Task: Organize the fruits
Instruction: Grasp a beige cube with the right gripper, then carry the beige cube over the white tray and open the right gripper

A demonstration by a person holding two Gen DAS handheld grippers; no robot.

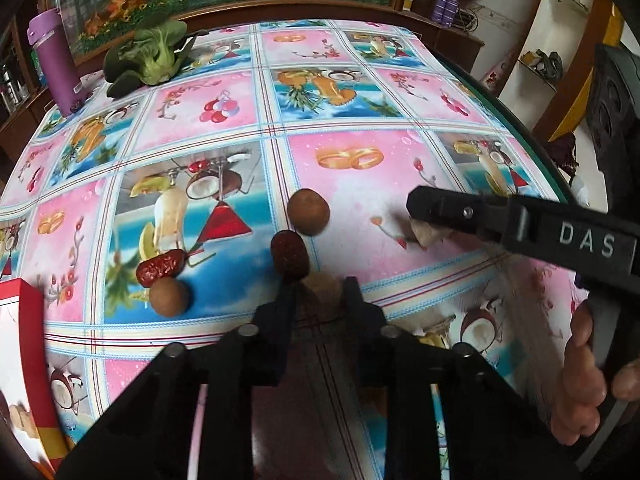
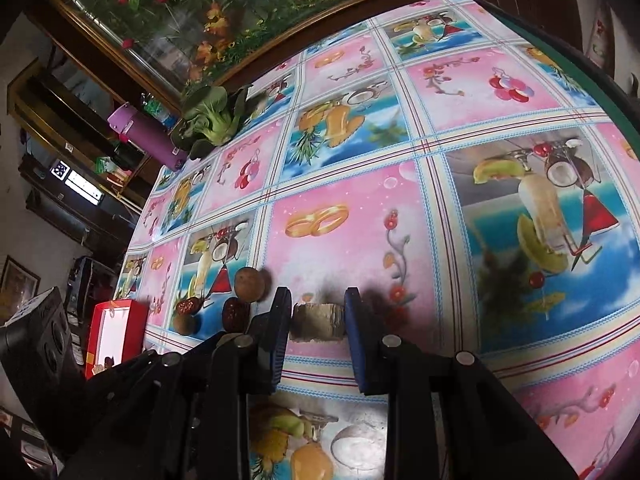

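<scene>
My left gripper (image 1: 321,290) is shut on a small tan round fruit (image 1: 322,283), low over the patterned tablecloth (image 1: 360,80). A dark red date (image 1: 289,256) lies right at its left fingertip, with a brown round fruit (image 1: 309,211) just beyond. Further left lie another date (image 1: 160,267) and another brown round fruit (image 1: 169,296). My right gripper (image 2: 318,308) is shut on a pale tan chunk (image 2: 318,322) between its blue pads. In the left wrist view the right gripper (image 1: 420,218) comes in from the right with the chunk (image 1: 426,234) under its tip.
A red box (image 1: 20,360) (image 2: 118,332) stands at the table's left edge. A bok choy (image 1: 152,58) and a purple bottle (image 1: 56,60) sit at the far left corner. A hand (image 1: 580,392) holds the right gripper's grip. The table's right edge (image 1: 520,120) curves nearby.
</scene>
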